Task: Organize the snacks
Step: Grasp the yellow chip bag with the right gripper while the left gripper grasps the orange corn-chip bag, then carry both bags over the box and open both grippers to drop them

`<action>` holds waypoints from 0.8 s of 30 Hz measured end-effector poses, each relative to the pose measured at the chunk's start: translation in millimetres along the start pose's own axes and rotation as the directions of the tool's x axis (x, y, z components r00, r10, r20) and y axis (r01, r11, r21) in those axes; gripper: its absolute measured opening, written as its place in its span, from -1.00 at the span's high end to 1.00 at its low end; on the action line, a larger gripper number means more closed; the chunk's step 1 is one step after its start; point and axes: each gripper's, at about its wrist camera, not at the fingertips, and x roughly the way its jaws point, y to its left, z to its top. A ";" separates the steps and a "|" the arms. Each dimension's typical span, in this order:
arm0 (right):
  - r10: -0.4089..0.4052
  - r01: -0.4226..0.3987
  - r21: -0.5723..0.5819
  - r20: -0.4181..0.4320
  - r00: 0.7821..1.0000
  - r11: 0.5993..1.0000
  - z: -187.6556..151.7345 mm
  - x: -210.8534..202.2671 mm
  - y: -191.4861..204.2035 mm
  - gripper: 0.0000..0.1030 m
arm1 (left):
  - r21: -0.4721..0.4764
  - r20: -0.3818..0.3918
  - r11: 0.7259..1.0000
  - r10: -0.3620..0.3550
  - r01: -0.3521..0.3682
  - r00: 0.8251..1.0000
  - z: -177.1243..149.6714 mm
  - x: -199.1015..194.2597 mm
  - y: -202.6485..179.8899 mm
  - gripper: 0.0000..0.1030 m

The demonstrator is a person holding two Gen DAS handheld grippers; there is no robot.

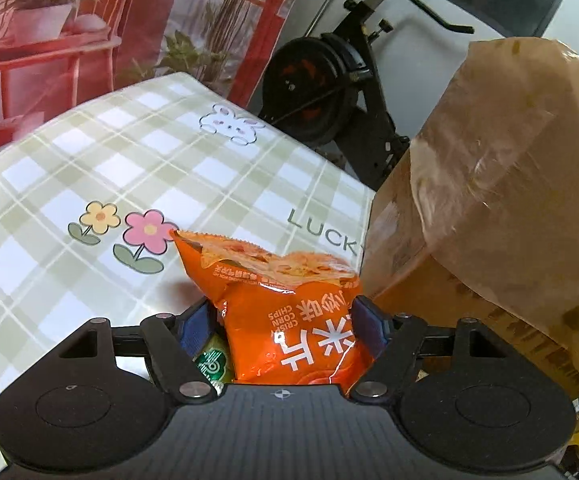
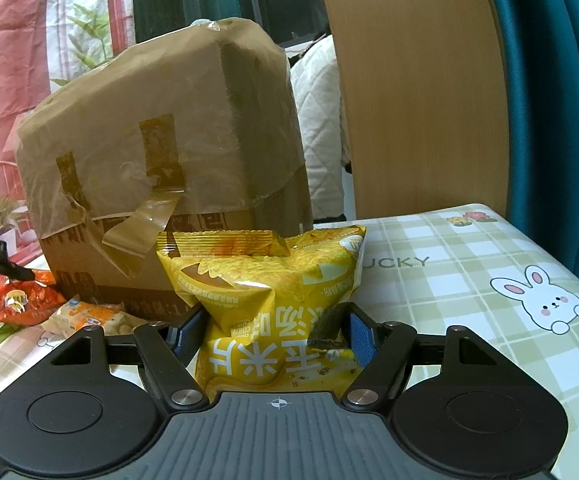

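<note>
The left gripper pinches an orange "CRISPY CORN CHIPS" foil bag; the right gripper pinches a yellow foil bag lower centre, before a taped brown cardboard box.

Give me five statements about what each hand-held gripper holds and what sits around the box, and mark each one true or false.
1. The left hand-held gripper is shut on an orange corn chips bag. True.
2. The right hand-held gripper is open with nothing in it. False: it is shut on a yellow corn chips bag.
3. A taped cardboard box stands on the checked tablecloth. True.
4. The tablecloth is plain white. False: it is green checked, with a rabbit and flowers printed on it.
5. More snack packets lie left of the box in the right wrist view. True.
</note>
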 end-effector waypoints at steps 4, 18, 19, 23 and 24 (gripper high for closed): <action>0.000 0.000 0.002 -0.002 1.000 1.000 -0.3 0.4 0.2 -0.33 | 0.049 0.012 0.998 0.031 -0.032 0.999 -1.2 -10.6 -3.5 -0.04; -0.034 0.034 0.010 -0.006 0.999 0.999 1.7 -10.5 5.3 -0.32 | 0.222 0.175 0.975 -0.013 -0.027 0.984 -3.8 -91.6 -21.7 -0.02; -0.042 0.042 0.018 -0.004 0.999 0.999 1.7 -15.0 4.8 -0.32 | 0.228 0.185 0.973 -0.019 -0.024 0.983 -4.4 -96.3 -23.1 -0.02; -0.088 0.088 0.027 0.010 0.996 0.996 7.1 -32.1 1.2 -0.32 | 0.244 0.220 0.970 -0.049 -0.006 0.974 -2.6 -116.4 -31.4 -0.02; -0.097 0.096 0.040 0.019 0.995 0.995 10.7 -36.4 -0.5 -0.32 | 0.248 0.237 0.969 -0.056 -0.005 0.970 -1.0 -121.5 -34.4 -0.02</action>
